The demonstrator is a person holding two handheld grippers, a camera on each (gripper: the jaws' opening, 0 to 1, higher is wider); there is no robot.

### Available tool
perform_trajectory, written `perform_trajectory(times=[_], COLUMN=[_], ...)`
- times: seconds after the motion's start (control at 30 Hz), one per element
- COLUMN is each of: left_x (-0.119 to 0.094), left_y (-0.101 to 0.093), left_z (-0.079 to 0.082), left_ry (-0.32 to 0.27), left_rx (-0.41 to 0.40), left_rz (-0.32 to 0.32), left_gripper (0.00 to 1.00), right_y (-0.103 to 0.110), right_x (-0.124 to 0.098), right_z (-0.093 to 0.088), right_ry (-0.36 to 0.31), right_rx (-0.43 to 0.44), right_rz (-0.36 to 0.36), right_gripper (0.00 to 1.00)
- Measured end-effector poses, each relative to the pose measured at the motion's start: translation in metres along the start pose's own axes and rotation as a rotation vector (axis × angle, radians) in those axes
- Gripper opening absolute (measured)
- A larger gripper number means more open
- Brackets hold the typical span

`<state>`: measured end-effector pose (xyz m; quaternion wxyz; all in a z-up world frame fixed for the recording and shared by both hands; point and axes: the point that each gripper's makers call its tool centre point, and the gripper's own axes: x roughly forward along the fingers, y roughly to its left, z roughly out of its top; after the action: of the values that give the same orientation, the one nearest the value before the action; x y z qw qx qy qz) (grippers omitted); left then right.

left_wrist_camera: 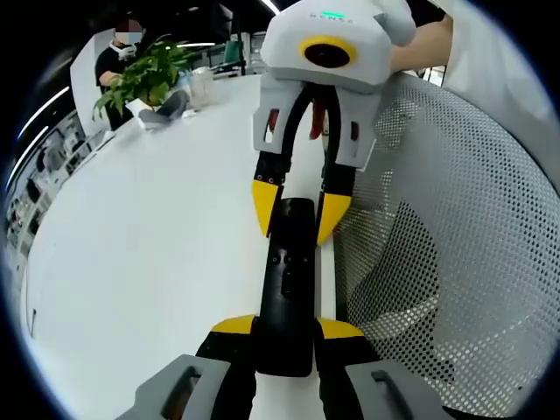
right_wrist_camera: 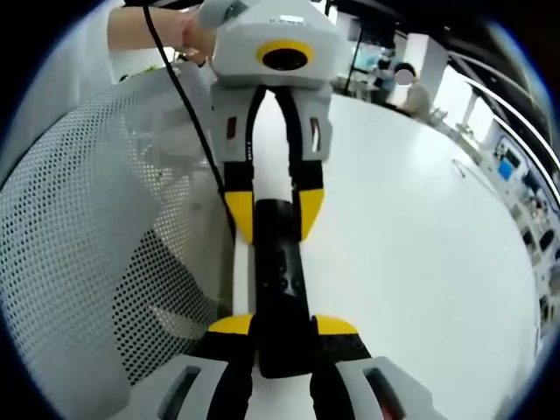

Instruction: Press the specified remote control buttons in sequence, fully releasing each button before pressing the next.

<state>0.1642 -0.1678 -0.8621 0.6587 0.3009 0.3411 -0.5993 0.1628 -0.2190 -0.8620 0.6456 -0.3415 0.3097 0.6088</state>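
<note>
Both tongs [left_wrist_camera: 285, 331] [right_wrist_camera: 284, 328] pinch a slim glossy black remote [left_wrist_camera: 289, 289].

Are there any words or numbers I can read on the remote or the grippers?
None can be read.
Black remote control: small button marks, too blurred to read.
Right hand-held gripper: a green light on top, no legible text.
Left hand-held gripper: a small mark on top, too small to read.
</note>
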Motion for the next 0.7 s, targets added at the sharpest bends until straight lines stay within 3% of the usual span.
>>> perform_trajectory(times=[0.7], left_x=[-0.0002], left_y=[0.0002], left_z=[0.0003], left_ry=[-0.007], left_rx=[-0.011], left_rz=[0.008], left_gripper=[0.25], right_y=[-0.0017], right_x=[0.0010], right_z=[-0.0017], right_ry=[-0.015], right_rx=[0.055], right_rz=[0.005], right_gripper=[0.21])
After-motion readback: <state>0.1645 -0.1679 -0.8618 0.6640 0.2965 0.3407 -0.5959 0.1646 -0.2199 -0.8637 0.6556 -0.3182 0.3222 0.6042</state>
